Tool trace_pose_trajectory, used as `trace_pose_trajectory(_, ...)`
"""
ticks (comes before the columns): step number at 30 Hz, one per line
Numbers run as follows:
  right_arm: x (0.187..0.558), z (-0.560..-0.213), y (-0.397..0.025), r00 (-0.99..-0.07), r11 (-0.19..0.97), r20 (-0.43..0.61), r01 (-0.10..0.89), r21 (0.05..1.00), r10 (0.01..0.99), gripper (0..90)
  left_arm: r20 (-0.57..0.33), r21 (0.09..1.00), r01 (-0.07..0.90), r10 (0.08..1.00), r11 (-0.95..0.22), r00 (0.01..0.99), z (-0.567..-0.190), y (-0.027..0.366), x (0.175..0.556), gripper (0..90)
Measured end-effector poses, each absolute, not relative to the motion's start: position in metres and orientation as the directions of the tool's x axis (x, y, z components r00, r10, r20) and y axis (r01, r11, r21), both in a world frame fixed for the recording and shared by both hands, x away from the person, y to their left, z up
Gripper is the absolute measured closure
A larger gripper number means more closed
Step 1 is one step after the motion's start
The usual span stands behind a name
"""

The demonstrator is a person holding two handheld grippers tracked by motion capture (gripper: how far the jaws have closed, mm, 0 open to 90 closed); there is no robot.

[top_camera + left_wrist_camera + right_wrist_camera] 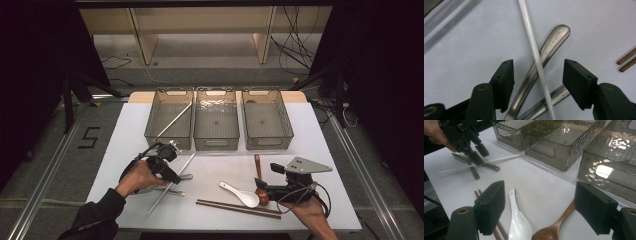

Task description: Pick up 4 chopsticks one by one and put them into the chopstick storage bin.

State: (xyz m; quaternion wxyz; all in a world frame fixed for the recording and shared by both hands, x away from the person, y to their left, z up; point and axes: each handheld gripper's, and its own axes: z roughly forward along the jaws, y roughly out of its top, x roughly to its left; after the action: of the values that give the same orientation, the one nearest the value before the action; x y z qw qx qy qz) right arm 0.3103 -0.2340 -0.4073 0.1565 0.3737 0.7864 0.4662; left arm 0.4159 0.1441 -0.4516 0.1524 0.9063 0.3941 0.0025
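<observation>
My left gripper (173,176) hangs low over the table's left front, open. In the left gripper view its jaws (539,72) straddle a white chopstick (534,50) that lies across two crossed metal handles (550,46). My right gripper (268,176) is open at the right front. Between its jaws in the right gripper view (541,200) lie a white ceramic spoon (518,221) and a wooden spoon (557,226). A pair of brown chopsticks (238,206) lies along the front edge.
Three translucent grey bins (216,120) stand in a row at the back of the white table. The left bin (169,120) holds one white chopstick (174,120). The other two bins look bare inside. Black frames flank the table.
</observation>
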Motion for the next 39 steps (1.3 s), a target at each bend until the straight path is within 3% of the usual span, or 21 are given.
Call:
trace_pose_trajectory(7, 0.31, -0.407, -0.234, -0.672, 0.287, 0.101, 0.441, 0.85, 0.734, 26.2, -0.11, 0.235, 0.705, 0.703, -0.669, 0.703, -0.461, 0.145, 0.417, 50.4)
trace_pose_trajectory(19, 0.31, -0.407, -0.234, -0.673, 0.289, 0.099, 0.44, 0.85, 0.733, 26.2, -0.146, 0.243, 0.719, 0.709, -0.651, 0.69, -0.459, 0.153, 0.422, 69.3)
trace_pose_trajectory(31, 0.31, -0.407, -0.234, -0.673, 0.29, 0.098, 0.44, 0.85, 0.733, 26.2, -0.232, 0.239, 0.761, 0.726, -0.603, 0.648, -0.458, 0.164, 0.432, 75.5)
trace_pose_trajectory(36, 0.31, -0.407, -0.234, -0.674, 0.291, 0.098, 0.44, 0.85, 0.732, 26.2, -0.165, 0.237, 0.77, 0.756, -0.592, 0.633, -0.459, 0.163, 0.436, 78.3)
trace_pose_trajectory(39, 0.311, -0.407, -0.234, -0.674, 0.292, 0.098, 0.44, 0.85, 0.732, 26.3, -0.175, 0.233, 0.776, 0.76, -0.586, 0.626, -0.463, 0.165, 0.438, 78.6)
